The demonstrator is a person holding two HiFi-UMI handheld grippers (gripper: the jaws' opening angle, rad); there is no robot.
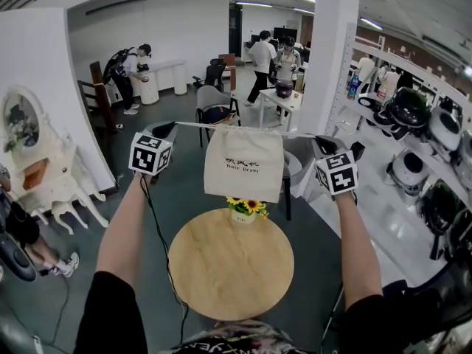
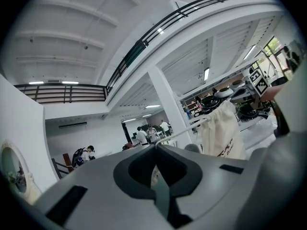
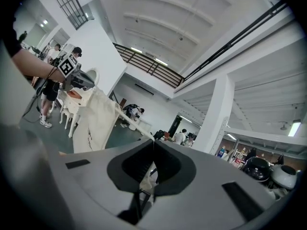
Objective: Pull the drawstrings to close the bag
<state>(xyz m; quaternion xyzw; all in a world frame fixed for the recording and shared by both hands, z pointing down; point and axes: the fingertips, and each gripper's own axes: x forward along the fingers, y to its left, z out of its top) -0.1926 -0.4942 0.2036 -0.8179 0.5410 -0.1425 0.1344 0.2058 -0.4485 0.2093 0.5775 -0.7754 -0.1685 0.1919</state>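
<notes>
Grey plastic jaws on both sides are pressed tight together, each pinching a thin white cord. The left gripper [image 1: 168, 128] has the left cord [image 1: 193, 125] and the right gripper [image 1: 318, 140] has the right cord [image 1: 299, 134]. Both cords run taut and nearly level into the top of the bag [image 1: 243, 162]. It's a soft cream cloth pouch with dark print, a bit wrinkled. It hangs in mid-air between the grippers, above a round wooden table [image 1: 230, 271] with a small pot of yellow flowers [image 1: 245, 207].

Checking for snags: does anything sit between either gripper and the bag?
Nothing visible. The left gripper and right gripper are shut on the drawstring, and the bag hangs free between them above the table.
</notes>
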